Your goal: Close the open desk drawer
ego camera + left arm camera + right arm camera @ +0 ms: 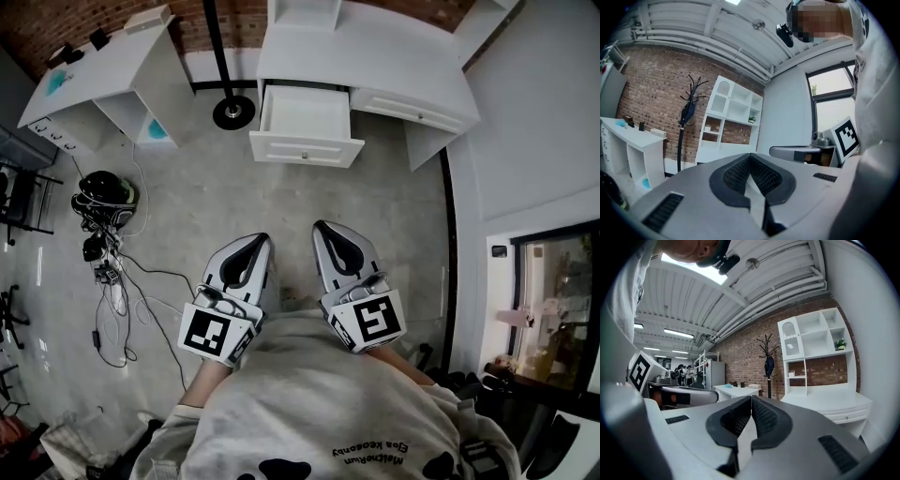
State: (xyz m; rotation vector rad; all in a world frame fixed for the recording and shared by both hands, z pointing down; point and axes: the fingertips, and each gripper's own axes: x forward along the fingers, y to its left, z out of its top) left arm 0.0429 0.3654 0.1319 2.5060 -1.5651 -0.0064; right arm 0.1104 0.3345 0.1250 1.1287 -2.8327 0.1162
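The white, boxy drawer (307, 124) juts open from the smooth white bench (394, 61) above the rough concrete floor (281, 202). The left tool (252, 242) and right tool (324, 231), with ribbed black pads, are pinched together and empty.

We see white drawer (307, 127), white desk (394, 56) ahead of fingertips. Left gripper (253, 246), right gripper (326, 232): pale grey shells, black ribbed pads (764, 176). Marker cubes (214, 333) behind fingers: black-and-white squares. Floor (281, 202) below fingers: mottled grey. We note red-brown brick wall (651, 89) beyond fingertips, black coat stand (686, 117).
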